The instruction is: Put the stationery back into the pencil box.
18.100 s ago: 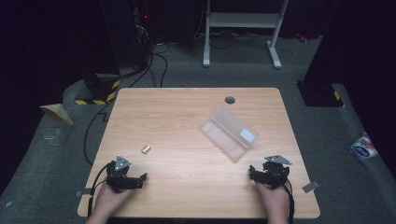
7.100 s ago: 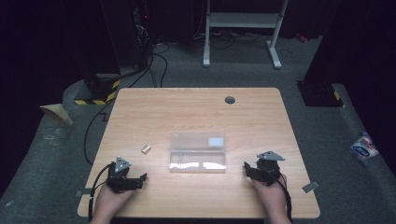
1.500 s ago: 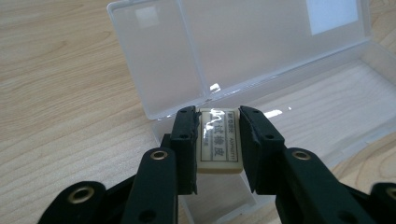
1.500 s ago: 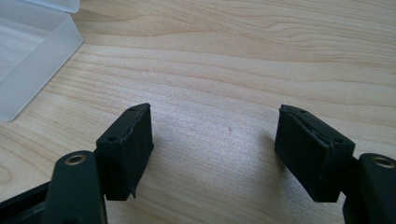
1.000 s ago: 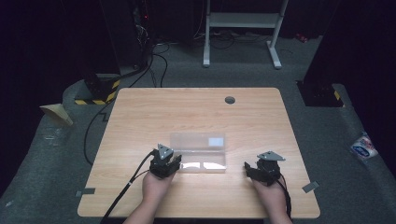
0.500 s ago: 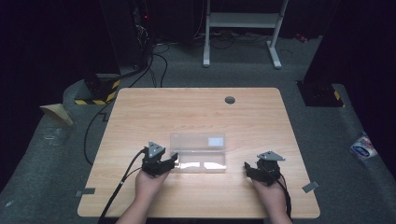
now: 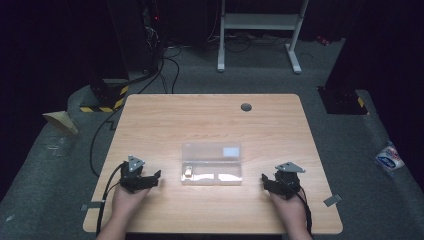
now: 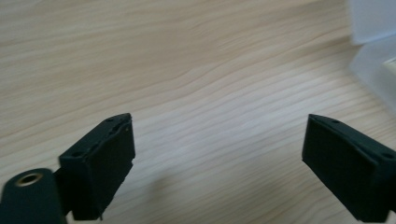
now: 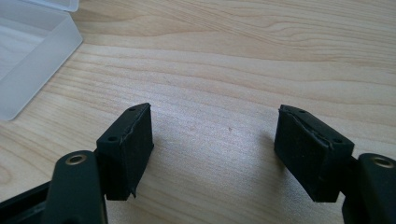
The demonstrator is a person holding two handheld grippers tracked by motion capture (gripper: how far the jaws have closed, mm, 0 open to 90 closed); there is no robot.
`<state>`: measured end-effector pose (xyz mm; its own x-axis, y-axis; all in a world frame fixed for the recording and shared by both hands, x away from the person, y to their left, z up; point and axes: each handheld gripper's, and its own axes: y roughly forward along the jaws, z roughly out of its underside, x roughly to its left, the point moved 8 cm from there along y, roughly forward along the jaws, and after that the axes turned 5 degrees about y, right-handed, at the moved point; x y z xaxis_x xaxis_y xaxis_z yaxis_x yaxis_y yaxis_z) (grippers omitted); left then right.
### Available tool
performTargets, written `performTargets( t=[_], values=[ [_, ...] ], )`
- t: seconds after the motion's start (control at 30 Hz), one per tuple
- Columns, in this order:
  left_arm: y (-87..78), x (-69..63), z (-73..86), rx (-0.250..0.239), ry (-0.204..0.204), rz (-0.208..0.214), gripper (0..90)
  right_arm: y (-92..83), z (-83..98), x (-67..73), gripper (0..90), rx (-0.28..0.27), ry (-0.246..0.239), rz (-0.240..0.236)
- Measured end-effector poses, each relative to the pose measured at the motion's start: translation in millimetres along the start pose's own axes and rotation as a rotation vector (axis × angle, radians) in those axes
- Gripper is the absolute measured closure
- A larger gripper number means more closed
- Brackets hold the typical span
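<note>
left gripper (image 7: 156, 176) has drawn back left from the box (image 7: 212, 163)

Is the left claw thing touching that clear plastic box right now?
Apart. In the high view, bare wood lies between the left gripper and the clear box; the left gripper view shows open jaws with nothing between them.

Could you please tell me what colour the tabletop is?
The wooden tabletop is light tan with visible grain, clearest in the right gripper view.
</note>
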<state>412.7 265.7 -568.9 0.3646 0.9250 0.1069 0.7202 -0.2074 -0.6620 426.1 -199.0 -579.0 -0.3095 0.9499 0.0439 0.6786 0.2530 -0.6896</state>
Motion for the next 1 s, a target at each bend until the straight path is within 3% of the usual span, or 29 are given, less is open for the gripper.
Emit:
performTargets(
  t=[0.1, 0.17, 0.23, 0.27, 0.7, 1.0],
  values=[
    [-4.7, 15.5, 16.2, 0.049, -0.039, 0.059, 5.5, -0.2, 0.2, 0.2, 27.6, 0.001, 0.003, 0.001],
    [-6.2, 21.2, 27.2, 0.062, -0.044, 0.058, 4.5, -0.3, 0.4, 0.1, 27.5, 0.001, 0.007, 0.002],
    [-9.4, 23.7, 34.2, 0.045, -0.049, 0.031, 4.2, -0.4, 0.5, 0.2, 27.5, 0.001, 0.008, 0.002],
    [-11.1, 24.0, 34.5, 0.027, -0.07, -0.016, 12.2, -0.5, 0.6, -0.2, 27.4, 0.001, 0.006, 0.003],
    [-10.8, 19.8, 33.3, 0.025, -0.044, 0.006, 14.7, 0.8, -0.8, -2.9, 27.3, -0.002, 0.039, 0.037],
    [-8.2, 18.8, 31.2, 0.025, -0.037, 0.022, 13.9, 0.1, -1.0, -2.6, 28.8, -0.008, 0.032, 0.049]
  ],
)
